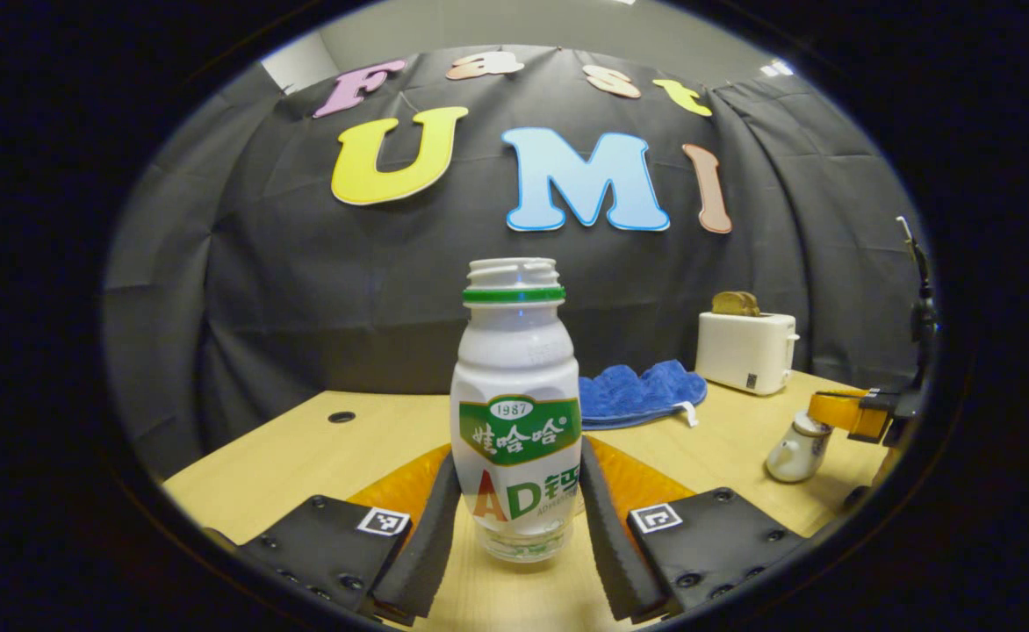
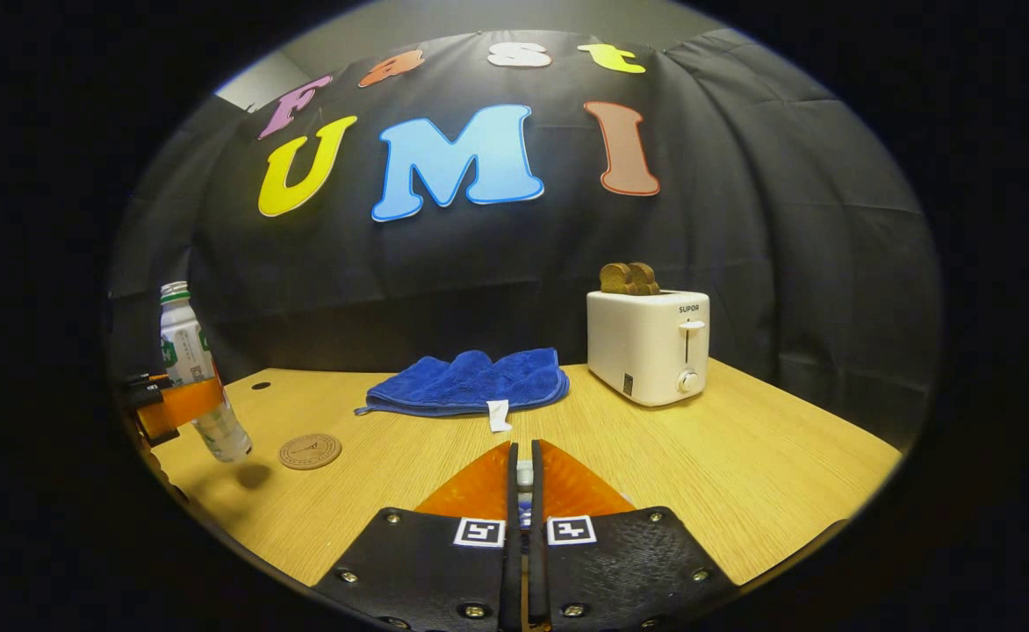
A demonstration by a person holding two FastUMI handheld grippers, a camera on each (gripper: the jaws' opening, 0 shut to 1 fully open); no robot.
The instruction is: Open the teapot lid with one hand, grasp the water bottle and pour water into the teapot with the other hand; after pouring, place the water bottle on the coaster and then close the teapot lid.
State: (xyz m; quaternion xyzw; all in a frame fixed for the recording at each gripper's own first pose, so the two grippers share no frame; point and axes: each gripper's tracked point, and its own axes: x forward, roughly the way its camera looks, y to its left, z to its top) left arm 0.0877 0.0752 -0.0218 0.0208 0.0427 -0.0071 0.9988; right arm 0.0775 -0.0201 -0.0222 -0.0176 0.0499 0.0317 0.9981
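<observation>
In the left gripper view, the left tool has its two fingers pressed against either side of the water bottle, clamped on its lower half. The bottle stands upright, uncapped, with a green ring under its open neck; whether its base touches the counter or sits just above it I cannot tell. Behind it lies a folded blue cloth, and further right a white toaster with brown toast sticking out of the top. At the far right edge the small white teapot sits on the counter, with the right tool directly over its top; how that tool meets the teapot is too small to tell.

In the right gripper view, the bottle shows at the far left, tilted and lifted off the counter, held by the left tool. Just to its right a round brown coaster lies flat on the counter, apart from the bottle. The blue cloth lies in the middle and the toaster stands to its right. At the bottom the right tool has its fingers drawn together, with something small and pale caught between them; I cannot tell what it is.
</observation>
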